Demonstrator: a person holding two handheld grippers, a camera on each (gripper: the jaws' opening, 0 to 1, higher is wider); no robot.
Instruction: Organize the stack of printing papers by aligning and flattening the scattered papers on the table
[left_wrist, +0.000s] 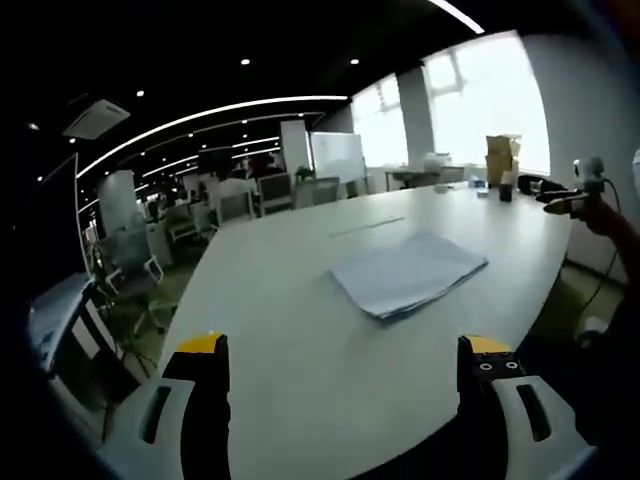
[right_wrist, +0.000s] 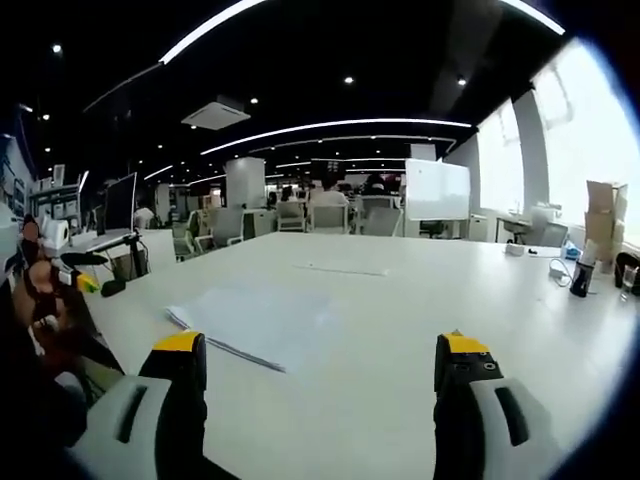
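Observation:
A loose stack of white printing papers (left_wrist: 405, 275) lies flat on the big white table (left_wrist: 290, 260), its sheets slightly fanned at the edges. My left gripper (left_wrist: 343, 350) hovers in front of the stack, jaws wide open and holding nothing. In the right gripper view the same stack (right_wrist: 255, 320) lies ahead and a little left of my right gripper (right_wrist: 320, 345), which is also open and holding nothing above the table (right_wrist: 420, 300). The right gripper (left_wrist: 555, 200) enters from the far right, held by a person's arm. The left gripper (right_wrist: 85, 280) appears at the left edge.
Cardboard boxes (left_wrist: 500, 155) (right_wrist: 605, 215) and a dark cup (left_wrist: 505, 190) (right_wrist: 582, 278) stand at the table's window end. A thin strip (left_wrist: 368, 227) lies beyond the papers. Office chairs (left_wrist: 235, 205), a whiteboard (right_wrist: 437, 190) and a monitor (right_wrist: 118, 205) surround the table.

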